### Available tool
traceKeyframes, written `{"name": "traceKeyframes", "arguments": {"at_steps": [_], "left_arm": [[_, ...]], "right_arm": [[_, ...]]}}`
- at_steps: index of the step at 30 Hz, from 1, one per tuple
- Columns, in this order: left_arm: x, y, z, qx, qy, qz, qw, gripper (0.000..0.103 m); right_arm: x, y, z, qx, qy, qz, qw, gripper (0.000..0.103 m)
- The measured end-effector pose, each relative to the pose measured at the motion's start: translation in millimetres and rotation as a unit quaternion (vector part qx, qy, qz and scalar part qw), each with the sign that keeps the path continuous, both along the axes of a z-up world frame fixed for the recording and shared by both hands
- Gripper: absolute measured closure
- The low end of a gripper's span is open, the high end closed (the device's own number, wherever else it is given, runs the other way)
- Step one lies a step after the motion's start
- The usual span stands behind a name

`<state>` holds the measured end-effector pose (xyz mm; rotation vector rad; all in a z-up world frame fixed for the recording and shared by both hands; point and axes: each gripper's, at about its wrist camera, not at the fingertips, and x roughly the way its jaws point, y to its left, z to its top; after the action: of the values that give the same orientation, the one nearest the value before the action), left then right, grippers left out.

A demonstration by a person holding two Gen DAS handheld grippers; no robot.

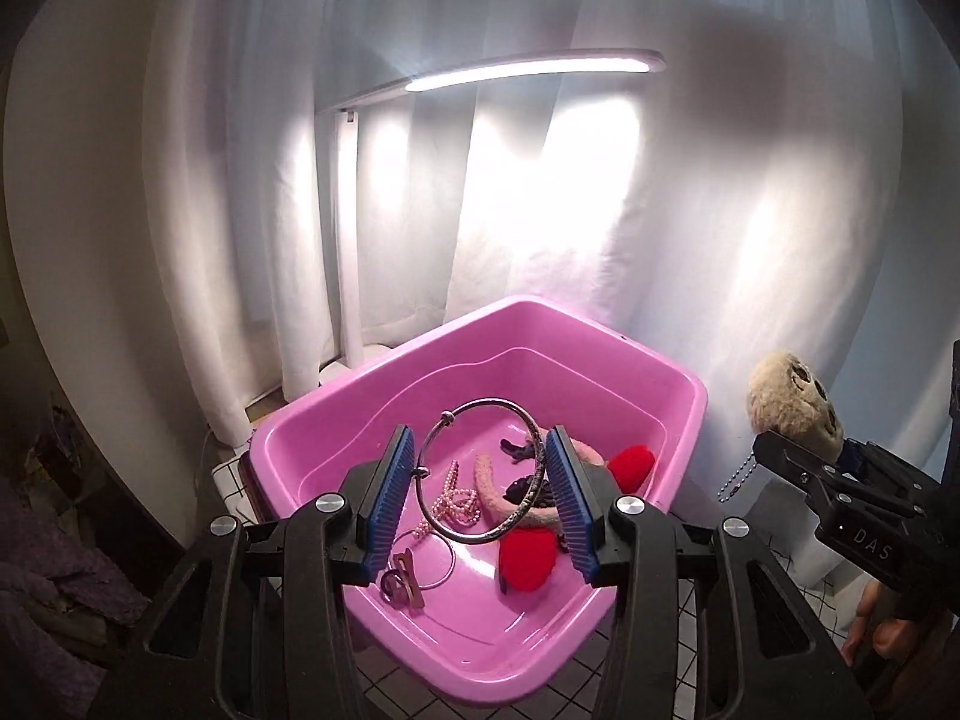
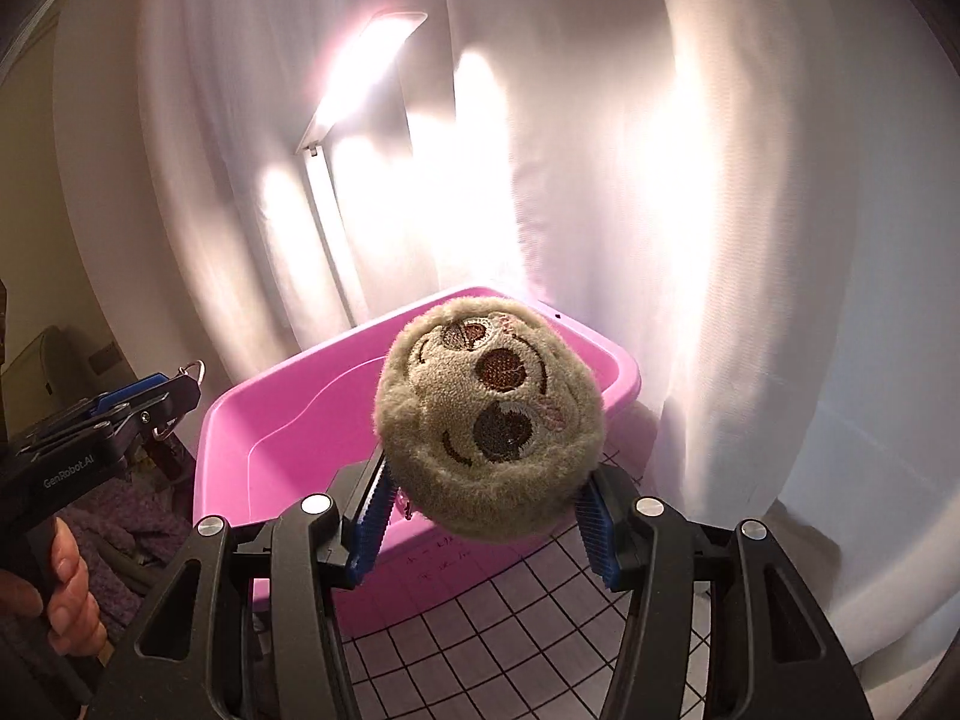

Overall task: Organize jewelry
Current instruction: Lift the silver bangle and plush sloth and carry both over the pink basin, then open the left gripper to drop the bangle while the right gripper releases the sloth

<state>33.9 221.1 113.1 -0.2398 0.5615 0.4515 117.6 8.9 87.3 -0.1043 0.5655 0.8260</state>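
Observation:
My left gripper point(image 1: 480, 480) is shut on a silver bangle point(image 1: 456, 531), held upright between its blue pads above the pink tub point(image 1: 384, 396). In the tub lie a pearl strand point(image 1: 453, 495), a pink fuzzy headband point(image 1: 486, 480), red plush pieces point(image 1: 528, 558), a dark clip point(image 1: 522, 450) and a thin ring with a hair clip point(image 1: 408, 582). My right gripper point(image 2: 486, 516) is shut on a beige plush keychain ball point(image 2: 489, 420) with an embroidered face, held near the tub point(image 2: 300, 414). That ball point(image 1: 792, 402) and its bead chain point(image 1: 738, 480) show at the right of the left wrist view.
A white desk lamp point(image 1: 528, 69) stands behind the tub against a white curtain point(image 1: 720, 240). The tub rests on a white grid-pattern cloth point(image 2: 510, 630). Purple fabric point(image 1: 54, 570) lies at the left. A hand point(image 2: 66, 576) holds the left gripper's handle.

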Motion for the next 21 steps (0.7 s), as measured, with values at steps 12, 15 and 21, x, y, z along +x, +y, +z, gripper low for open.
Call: {"name": "traceKeyframes", "arguments": {"at_steps": [12, 15, 21], "left_arm": [[58.9, 70.6, -56.6, -0.053, 0.102, -0.021, 0.9931, 0.058], [71.6, 80.2, -72.1, -0.078, 0.128, -0.022, 0.9885, 0.058], [91.2, 91.5, -96.2, -0.099, 0.17, -0.024, 0.9802, 0.058]], "right_arm": [[40.8, 103.0, -24.8, -0.072, 0.072, -0.003, 0.995, 0.051], [49.0, 120.5, -33.2, -0.098, 0.082, -0.005, 0.992, 0.051], [66.0, 143.5, -57.1, -0.147, 0.114, -0.003, 0.983, 0.051]]}}
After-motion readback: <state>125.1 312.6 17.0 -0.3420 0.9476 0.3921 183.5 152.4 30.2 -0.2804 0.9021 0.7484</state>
